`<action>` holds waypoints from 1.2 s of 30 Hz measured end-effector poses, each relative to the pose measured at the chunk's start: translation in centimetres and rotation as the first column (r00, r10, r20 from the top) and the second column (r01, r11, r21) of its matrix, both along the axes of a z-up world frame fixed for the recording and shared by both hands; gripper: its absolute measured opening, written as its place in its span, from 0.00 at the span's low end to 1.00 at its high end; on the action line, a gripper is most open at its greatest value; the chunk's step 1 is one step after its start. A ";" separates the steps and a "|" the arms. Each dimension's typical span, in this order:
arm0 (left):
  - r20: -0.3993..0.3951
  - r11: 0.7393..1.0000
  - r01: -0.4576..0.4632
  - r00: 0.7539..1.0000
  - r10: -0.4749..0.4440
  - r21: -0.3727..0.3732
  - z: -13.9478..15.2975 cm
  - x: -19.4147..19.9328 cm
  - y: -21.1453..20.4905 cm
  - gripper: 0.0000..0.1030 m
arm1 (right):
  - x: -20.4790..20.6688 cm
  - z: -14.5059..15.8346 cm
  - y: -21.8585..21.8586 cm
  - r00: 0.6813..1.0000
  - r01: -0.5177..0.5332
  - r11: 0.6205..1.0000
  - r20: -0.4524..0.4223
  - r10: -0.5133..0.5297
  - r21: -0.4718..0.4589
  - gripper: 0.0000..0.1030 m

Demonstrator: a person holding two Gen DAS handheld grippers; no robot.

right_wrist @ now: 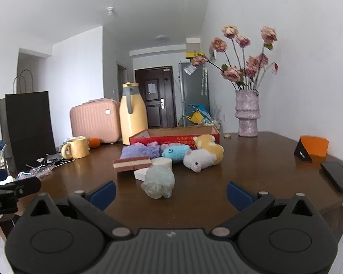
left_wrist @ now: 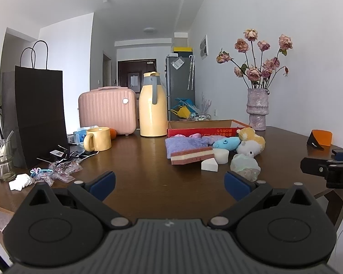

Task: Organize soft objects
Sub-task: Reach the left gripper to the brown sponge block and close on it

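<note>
A: How do the grippers stand?
B: The left gripper (left_wrist: 169, 183) and right gripper (right_wrist: 171, 193) both gape wide, holding nothing, above the table (left_wrist: 137, 159).
A: And the soft things?
B: Heaped at the right gripper's twelve o'clock: sponge (right_wrist: 132, 163), towel (right_wrist: 139, 151), blue plush (right_wrist: 175, 153), white plush (right_wrist: 199, 159), before the red box (right_wrist: 176, 139). A green toy (right_wrist: 159, 181) lies nearest.

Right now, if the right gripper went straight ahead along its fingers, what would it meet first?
Probably the pale green squishy toy, sitting just left of the open right gripper centreline; depth is hard to judge.
</note>
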State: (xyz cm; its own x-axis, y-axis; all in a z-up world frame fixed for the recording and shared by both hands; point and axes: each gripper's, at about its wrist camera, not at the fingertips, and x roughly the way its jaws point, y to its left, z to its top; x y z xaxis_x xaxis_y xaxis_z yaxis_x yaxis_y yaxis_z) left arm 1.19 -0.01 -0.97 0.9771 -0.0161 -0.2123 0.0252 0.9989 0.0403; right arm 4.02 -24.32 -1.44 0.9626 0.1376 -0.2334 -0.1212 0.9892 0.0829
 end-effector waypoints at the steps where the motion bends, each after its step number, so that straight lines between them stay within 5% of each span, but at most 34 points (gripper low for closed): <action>1: -0.001 1.000 0.002 1.000 -0.002 -0.001 -0.1 0.1 0.0 1.00 | 0.0 0.0 0.1 1.000 0.002 1.000 0.003 -0.002 -0.012 1.00; 7: -0.024 1.000 -0.011 1.000 0.011 -0.015 -0.9 2.7 0.3 1.00 | 1.5 -0.9 1.1 1.000 -0.023 0.997 -0.010 0.022 -0.069 1.00; 16: -0.119 1.000 -0.014 0.993 0.011 -0.021 -1.1 10.0 0.2 1.00 | 8.3 -1.2 1.2 0.987 -0.103 0.995 -0.122 0.104 0.016 0.91; 20: -0.173 0.996 -0.049 0.984 0.035 -0.080 -1.0 14.3 1.2 1.00 | 12.2 -0.2 2.3 0.982 -0.146 0.989 -0.120 0.144 -0.005 0.78; 24: -0.192 0.984 -0.049 0.981 0.016 -0.170 0.0 19.8 2.1 1.00 | 18.8 1.5 2.4 0.959 -0.246 0.965 -0.121 0.255 0.088 0.77; 30: -0.339 0.940 -0.009 0.934 -0.113 -0.340 0.1 28.4 2.9 0.75 | 31.0 1.2 2.6 0.878 -0.318 0.921 -0.297 0.376 0.226 0.44; 32: -0.358 0.923 -0.010 0.923 -0.140 -0.386 -0.1 30.0 3.1 0.66 | 33.9 0.3 3.0 0.839 -0.325 0.907 -0.361 0.408 0.268 0.38; 34: -0.395 0.903 -0.022 0.903 -0.166 -0.430 -0.6 31.5 3.4 0.43 | 35.8 -0.7 3.7 0.801 -0.341 0.896 -0.410 0.436 0.286 0.31; 36: -0.438 0.877 -0.030 0.874 -0.210 -0.480 -1.3 32.4 3.7 0.42 | 36.2 -1.5 4.2 0.790 -0.346 0.890 -0.420 0.447 0.296 0.30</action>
